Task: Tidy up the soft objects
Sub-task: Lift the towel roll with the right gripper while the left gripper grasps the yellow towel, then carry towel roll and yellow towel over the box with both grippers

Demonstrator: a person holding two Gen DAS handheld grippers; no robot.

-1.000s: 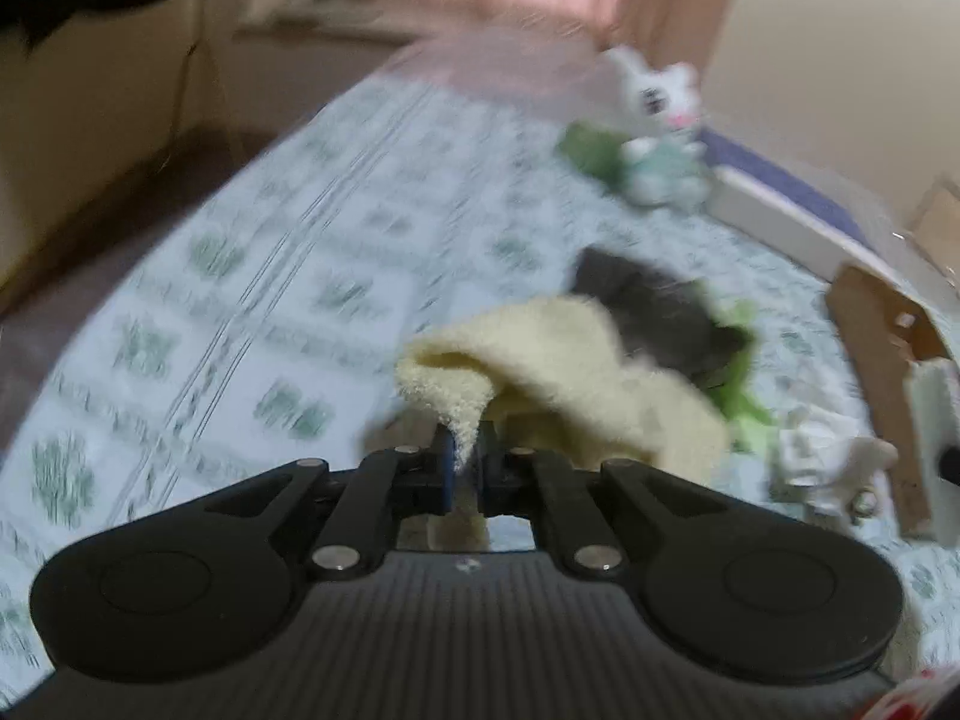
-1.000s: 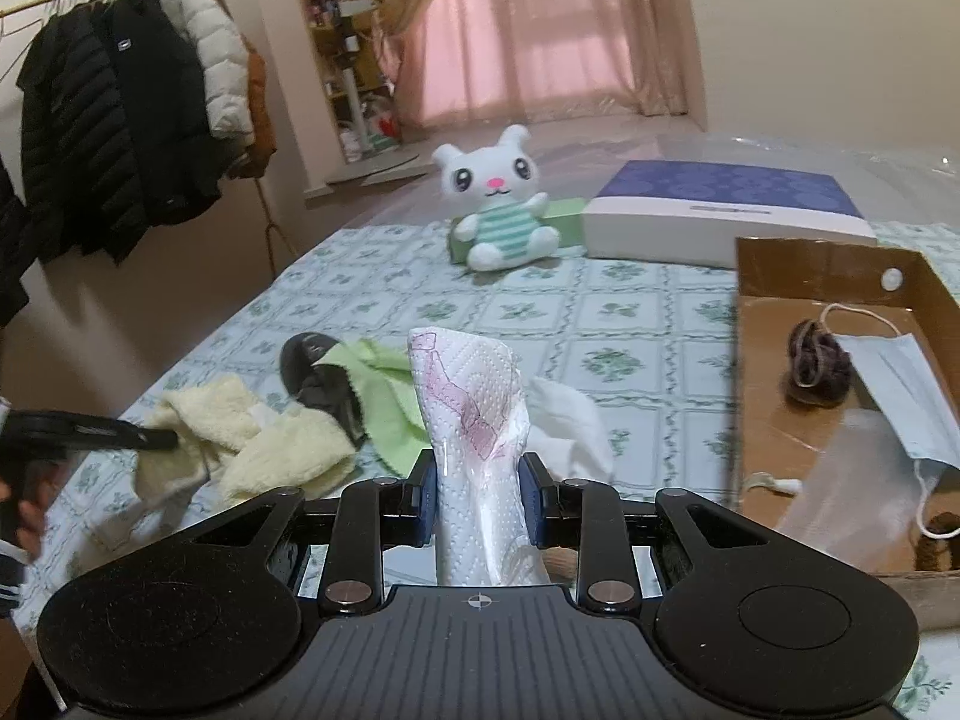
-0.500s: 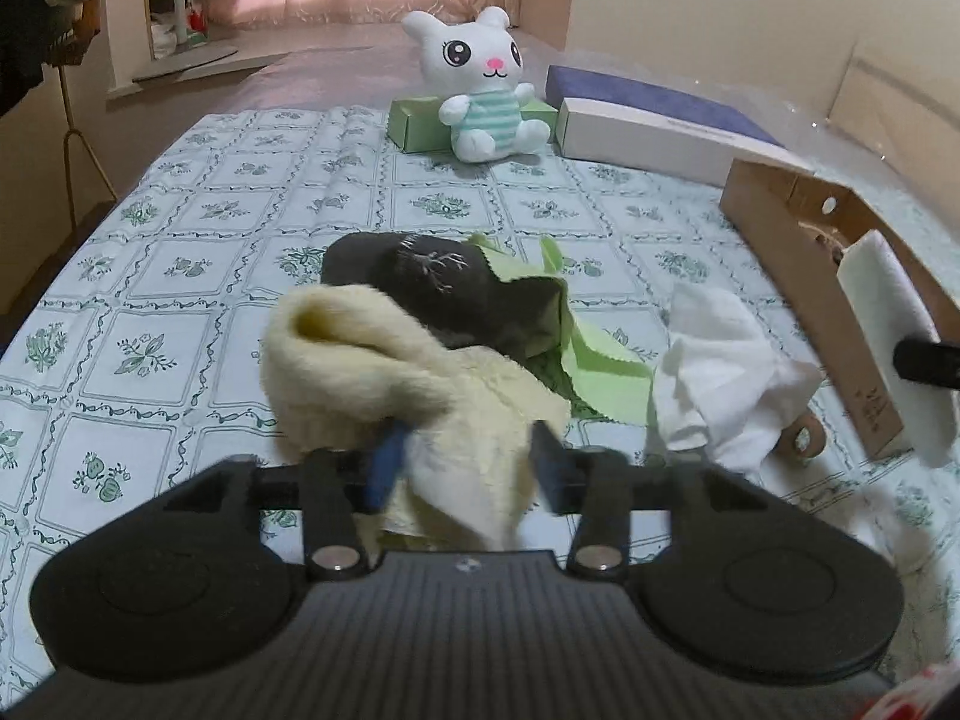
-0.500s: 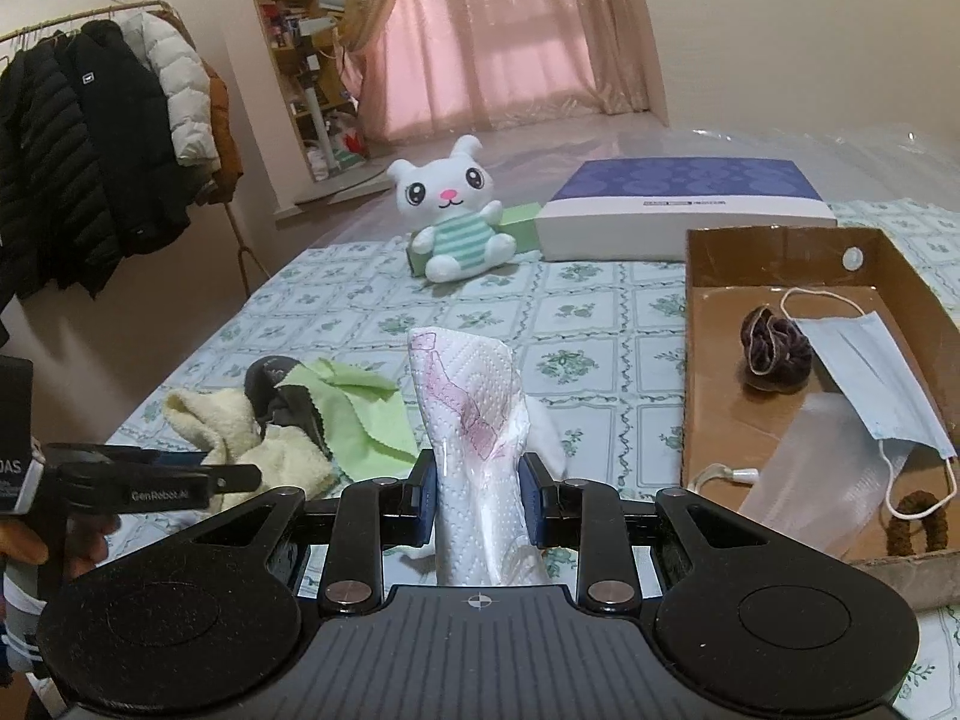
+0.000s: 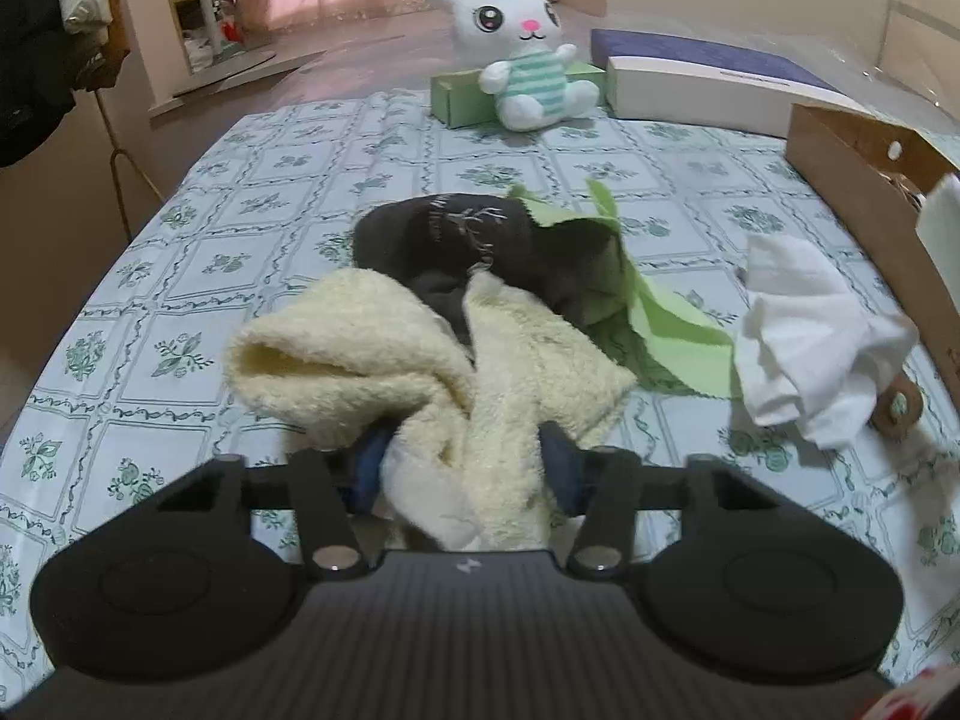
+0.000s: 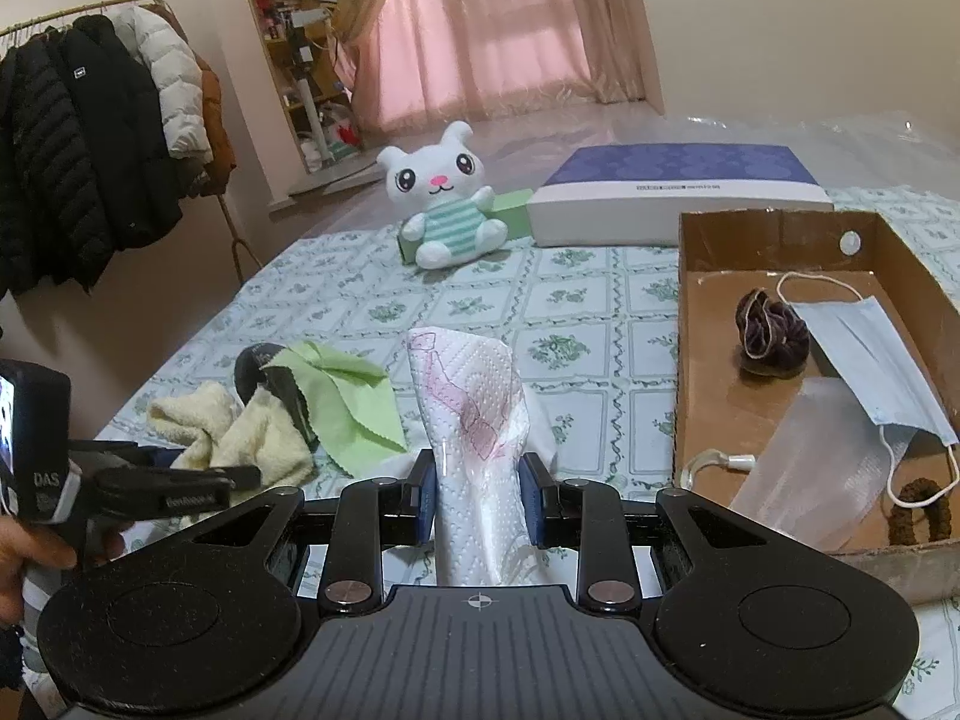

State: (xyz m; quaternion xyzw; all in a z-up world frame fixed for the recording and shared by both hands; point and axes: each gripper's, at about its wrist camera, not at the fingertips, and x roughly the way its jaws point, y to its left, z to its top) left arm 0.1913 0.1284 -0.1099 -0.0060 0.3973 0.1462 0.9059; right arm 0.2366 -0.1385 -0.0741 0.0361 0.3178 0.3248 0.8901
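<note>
Currently the left gripper (image 5: 465,471), jaws spread wide, straddles the fluffy cream towel (image 5: 420,372) at frame centre; the right gripper (image 6: 477,489) pinches a white patterned paper towel (image 6: 474,420). Closing carelessly might snag the dark sock (image 5: 474,252) beneath.

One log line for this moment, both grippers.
left gripper: open around cream towel | right gripper: shut on paper towel | cardboard box: holds mask, scrunchie

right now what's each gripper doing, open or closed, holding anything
Left gripper: open, jaws around the yellow towel.
Right gripper: shut on the paper towel.
</note>
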